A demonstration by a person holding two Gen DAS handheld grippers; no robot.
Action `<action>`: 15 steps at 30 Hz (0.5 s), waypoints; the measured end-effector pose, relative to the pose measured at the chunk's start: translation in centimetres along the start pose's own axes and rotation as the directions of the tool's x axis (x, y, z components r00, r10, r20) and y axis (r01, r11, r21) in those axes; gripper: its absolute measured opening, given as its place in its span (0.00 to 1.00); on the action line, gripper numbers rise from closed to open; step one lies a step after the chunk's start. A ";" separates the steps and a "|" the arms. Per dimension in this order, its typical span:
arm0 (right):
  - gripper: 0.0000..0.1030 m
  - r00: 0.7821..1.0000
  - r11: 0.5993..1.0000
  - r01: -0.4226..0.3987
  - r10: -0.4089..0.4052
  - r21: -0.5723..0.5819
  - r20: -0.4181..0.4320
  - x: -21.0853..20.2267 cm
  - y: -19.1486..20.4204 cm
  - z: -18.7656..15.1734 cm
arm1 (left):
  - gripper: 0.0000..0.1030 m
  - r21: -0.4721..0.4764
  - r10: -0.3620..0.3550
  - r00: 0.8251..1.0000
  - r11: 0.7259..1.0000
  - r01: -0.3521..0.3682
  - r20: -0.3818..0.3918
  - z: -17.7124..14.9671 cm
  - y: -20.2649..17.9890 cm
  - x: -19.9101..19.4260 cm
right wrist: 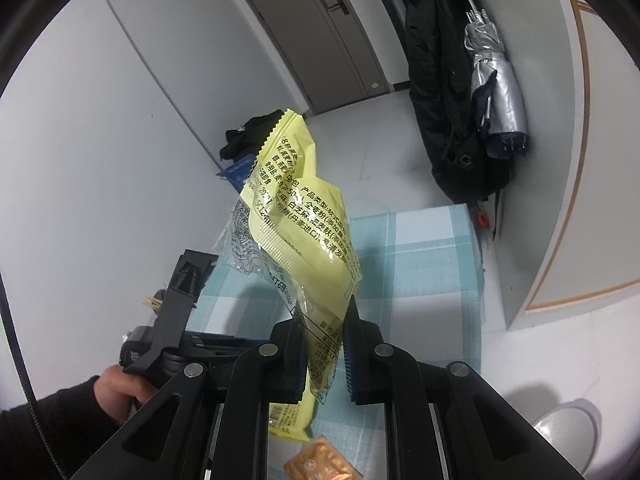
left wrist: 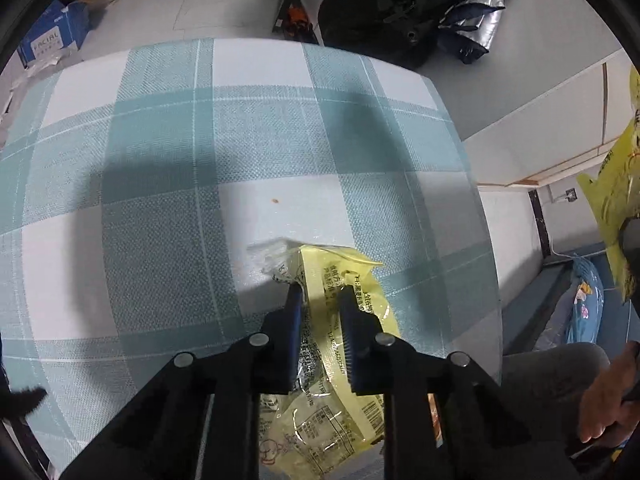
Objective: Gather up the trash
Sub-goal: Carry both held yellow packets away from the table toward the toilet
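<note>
The left claw (left wrist: 320,292) is clamping a yellow wrapper (left wrist: 344,280) lying on the checked tablecloth (left wrist: 160,160), its long axis running from six toward twelve o'clock between the pads. The right claw (right wrist: 322,320) is gripping a second yellow wrapper (right wrist: 300,208) aloft, leaning toward eleven o'clock; an orange packet (right wrist: 320,464) is waiting at six, nearer the right claw, I'd judge.

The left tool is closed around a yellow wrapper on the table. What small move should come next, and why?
Probably lift the left tool straight up a little. Its fingers already pinch the yellow wrapper, which still lies on the checked tablecloth. The right tool holds its own wrapper in the air.
</note>
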State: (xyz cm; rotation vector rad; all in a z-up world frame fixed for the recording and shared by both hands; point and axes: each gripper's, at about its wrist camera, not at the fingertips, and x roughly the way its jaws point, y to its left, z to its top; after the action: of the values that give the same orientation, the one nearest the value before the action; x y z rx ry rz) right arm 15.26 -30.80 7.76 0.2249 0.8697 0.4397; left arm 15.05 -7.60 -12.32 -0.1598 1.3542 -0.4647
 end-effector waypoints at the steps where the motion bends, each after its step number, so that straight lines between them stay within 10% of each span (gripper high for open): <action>1: 0.14 1.000 1.000 0.002 -0.001 -0.003 0.002 -0.1 0.1 0.0 | 0.12 -0.005 0.004 1.000 1.000 -0.004 0.012 0.0 -0.1 -0.5; 15: 0.13 0.986 1.000 -0.004 0.000 0.026 0.167 -8.0 -0.2 1.6 | 0.11 0.075 -0.080 0.954 0.995 0.061 0.289 1.6 -7.1 -12.3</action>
State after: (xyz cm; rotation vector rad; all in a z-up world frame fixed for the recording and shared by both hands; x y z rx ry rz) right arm 12.02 -34.73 14.15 0.2825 0.7109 0.4052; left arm 13.27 -9.19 1.78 -0.2143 1.0449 -0.5233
